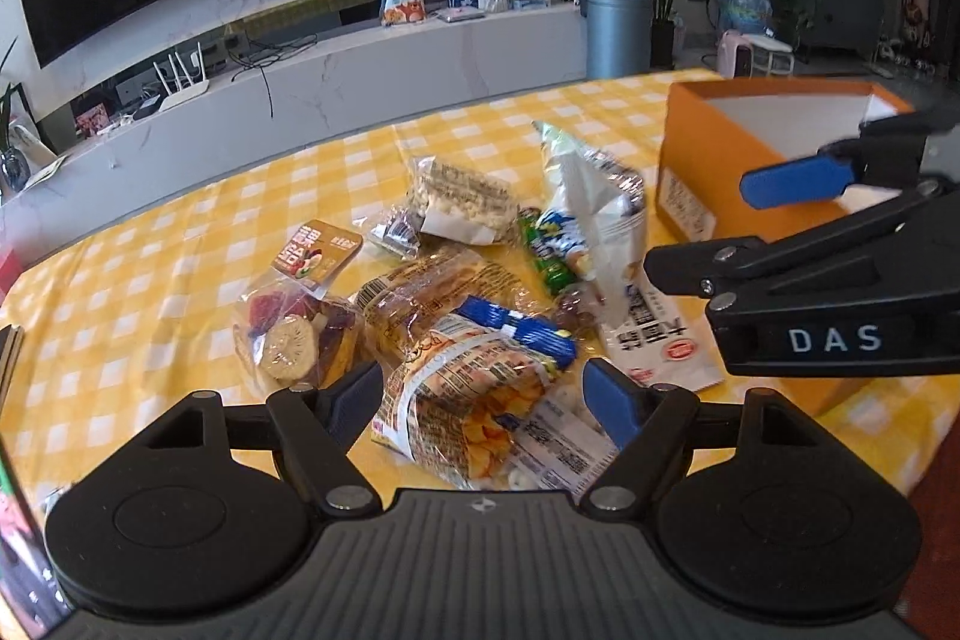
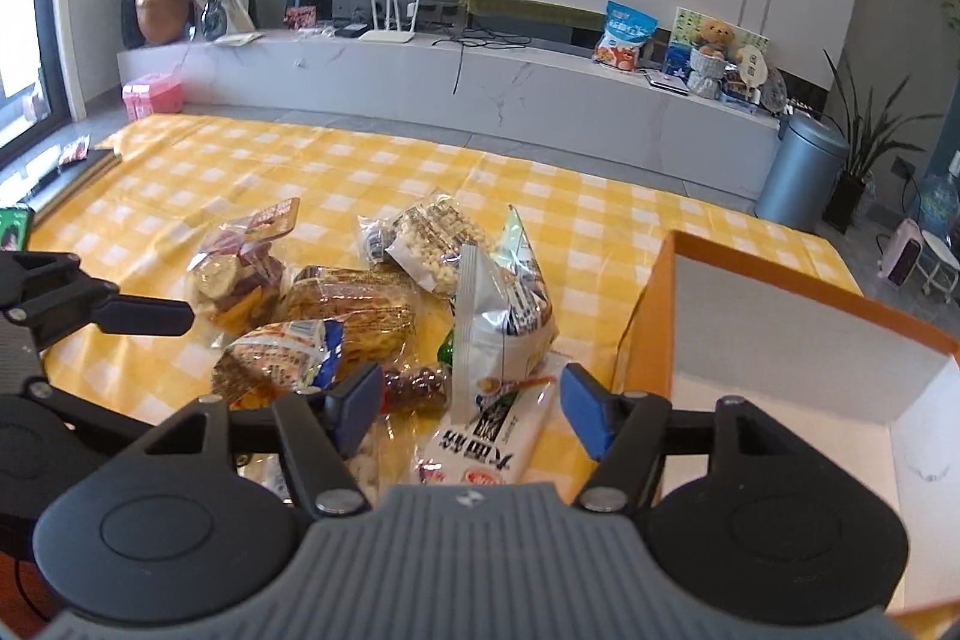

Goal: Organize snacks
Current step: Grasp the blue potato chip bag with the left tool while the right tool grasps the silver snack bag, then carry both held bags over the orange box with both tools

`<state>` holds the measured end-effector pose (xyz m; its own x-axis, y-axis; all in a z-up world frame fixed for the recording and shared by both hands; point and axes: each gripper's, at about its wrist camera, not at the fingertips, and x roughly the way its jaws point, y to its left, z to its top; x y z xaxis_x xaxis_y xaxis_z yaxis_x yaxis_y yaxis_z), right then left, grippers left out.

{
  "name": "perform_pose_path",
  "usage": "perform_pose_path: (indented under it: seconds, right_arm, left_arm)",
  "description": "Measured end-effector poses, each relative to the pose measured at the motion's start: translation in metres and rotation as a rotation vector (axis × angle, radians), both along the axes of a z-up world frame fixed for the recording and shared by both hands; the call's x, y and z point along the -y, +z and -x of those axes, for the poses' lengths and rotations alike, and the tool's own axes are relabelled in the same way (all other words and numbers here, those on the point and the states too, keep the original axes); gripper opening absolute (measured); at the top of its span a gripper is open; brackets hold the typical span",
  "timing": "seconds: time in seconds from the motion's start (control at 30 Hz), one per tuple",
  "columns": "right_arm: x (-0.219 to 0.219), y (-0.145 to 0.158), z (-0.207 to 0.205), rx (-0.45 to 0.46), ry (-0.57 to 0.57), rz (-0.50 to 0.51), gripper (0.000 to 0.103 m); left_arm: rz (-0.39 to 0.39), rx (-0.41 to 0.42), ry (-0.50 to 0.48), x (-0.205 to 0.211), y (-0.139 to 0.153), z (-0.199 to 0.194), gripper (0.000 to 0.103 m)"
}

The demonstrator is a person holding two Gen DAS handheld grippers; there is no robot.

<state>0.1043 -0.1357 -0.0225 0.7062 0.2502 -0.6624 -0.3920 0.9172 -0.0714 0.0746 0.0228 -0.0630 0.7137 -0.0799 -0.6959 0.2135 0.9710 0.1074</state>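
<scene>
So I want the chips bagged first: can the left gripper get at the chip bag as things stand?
Probably yes. The left gripper is open with the chip bag right between its fingers, lying on top of the pile. Nothing covers it, and the right gripper is off to the side.

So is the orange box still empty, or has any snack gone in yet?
Empty as far as shown: the orange box shows only bare white inner walls and floor, though its near corner is hidden. The snacks all lie on the tablecloth.

White letters "DAS" stand on the black body of the right tongs (image 1: 804,220), seen from the left wrist view. The snack packets' (image 1: 654,334) printing shows Chinese characters too blurred to read reliably.
</scene>
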Motion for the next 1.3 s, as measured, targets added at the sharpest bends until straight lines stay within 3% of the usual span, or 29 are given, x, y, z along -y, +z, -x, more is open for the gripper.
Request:
perform_pose_path:
  seconds: [0.27, 0.43, 0.6, 0.97, 1.3]
  right_arm:
    - [-0.015, -0.017, -0.034, -0.014, -0.008, 0.062, 0.068]
    - [-0.022, -0.028, -0.055, -0.027, -0.045, 0.079, 0.068]
    - [-0.034, -0.040, -0.066, -0.011, -0.057, 0.139, 0.069]
    - [-0.040, -0.055, -0.086, -0.036, -0.111, 0.151, 0.068]
    - [-0.044, -0.057, -0.084, -0.004, -0.110, 0.188, 0.046]
  left_arm:
    - [-0.104, -0.031, -0.007, 0.013, -0.024, -0.014, 0.089]
    - [-0.137, -0.038, 0.002, 0.012, -0.025, -0.019, 0.075]
    - [-0.079, -0.031, 0.042, 0.001, -0.016, -0.021, 0.064]
    - [0.043, -0.041, 0.150, -0.017, 0.000, -0.030, 0.061]
    - [0.081, -0.067, 0.159, -0.017, 0.003, -0.022, 0.061]
